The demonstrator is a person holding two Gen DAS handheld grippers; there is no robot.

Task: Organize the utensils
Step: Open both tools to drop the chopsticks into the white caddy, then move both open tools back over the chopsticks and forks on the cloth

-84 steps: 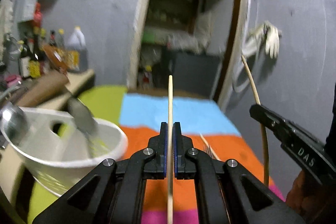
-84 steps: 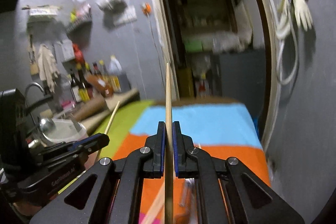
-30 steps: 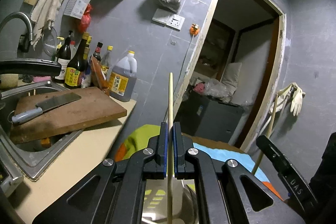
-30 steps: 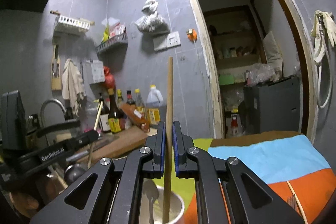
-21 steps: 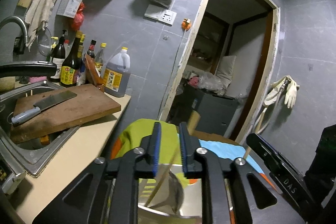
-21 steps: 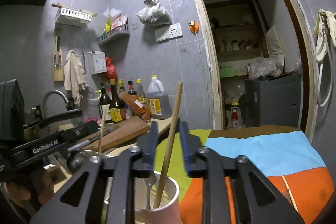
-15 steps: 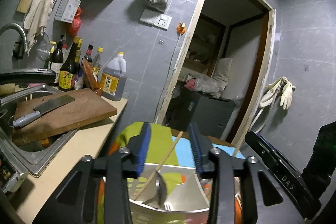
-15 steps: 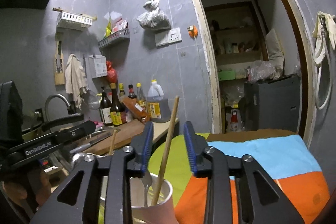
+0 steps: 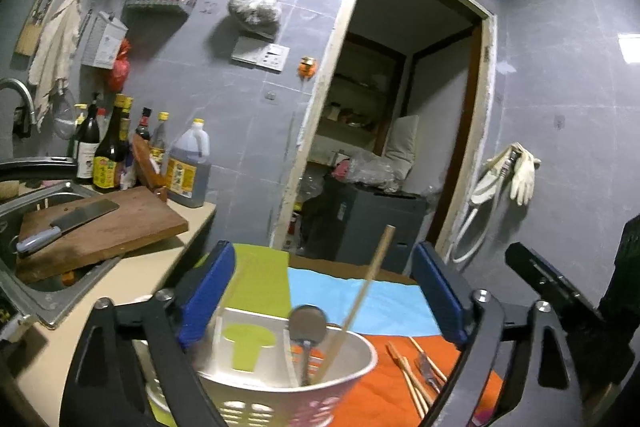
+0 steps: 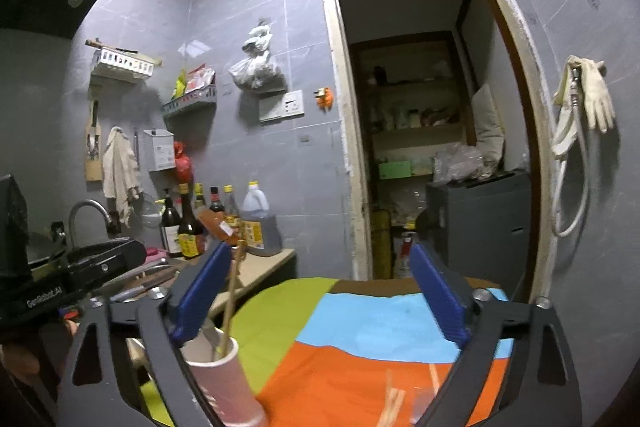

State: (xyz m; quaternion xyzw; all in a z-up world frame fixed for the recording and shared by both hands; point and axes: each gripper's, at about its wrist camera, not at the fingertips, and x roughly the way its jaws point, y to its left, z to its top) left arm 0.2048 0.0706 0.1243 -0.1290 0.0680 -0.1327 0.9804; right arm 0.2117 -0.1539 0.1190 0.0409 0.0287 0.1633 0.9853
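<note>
A white slotted utensil holder (image 9: 352,363) stands on the striped cloth right below my left gripper (image 9: 320,291), which is wide open and empty. In the holder lean a wooden chopstick (image 9: 370,279) and a metal spoon (image 9: 307,323). In the right wrist view the holder (image 10: 224,383) sits low left with chopsticks (image 10: 232,303) standing in it. My right gripper (image 10: 316,299) is wide open and empty above the cloth. Loose chopsticks (image 9: 408,375) and a fork (image 9: 427,371) lie on the orange stripe.
A colourful striped cloth (image 10: 360,319) covers the table. To the left are a counter with a cutting board (image 9: 100,227), a cleaver (image 9: 64,223), a sink (image 9: 36,291), and bottles (image 9: 108,151). A doorway (image 9: 392,147) is behind.
Both grippers held a chopstick upright, lowered it into the holder, then opened and let go. The chopsticks now lean in the holder and both jaws have opened wide.
</note>
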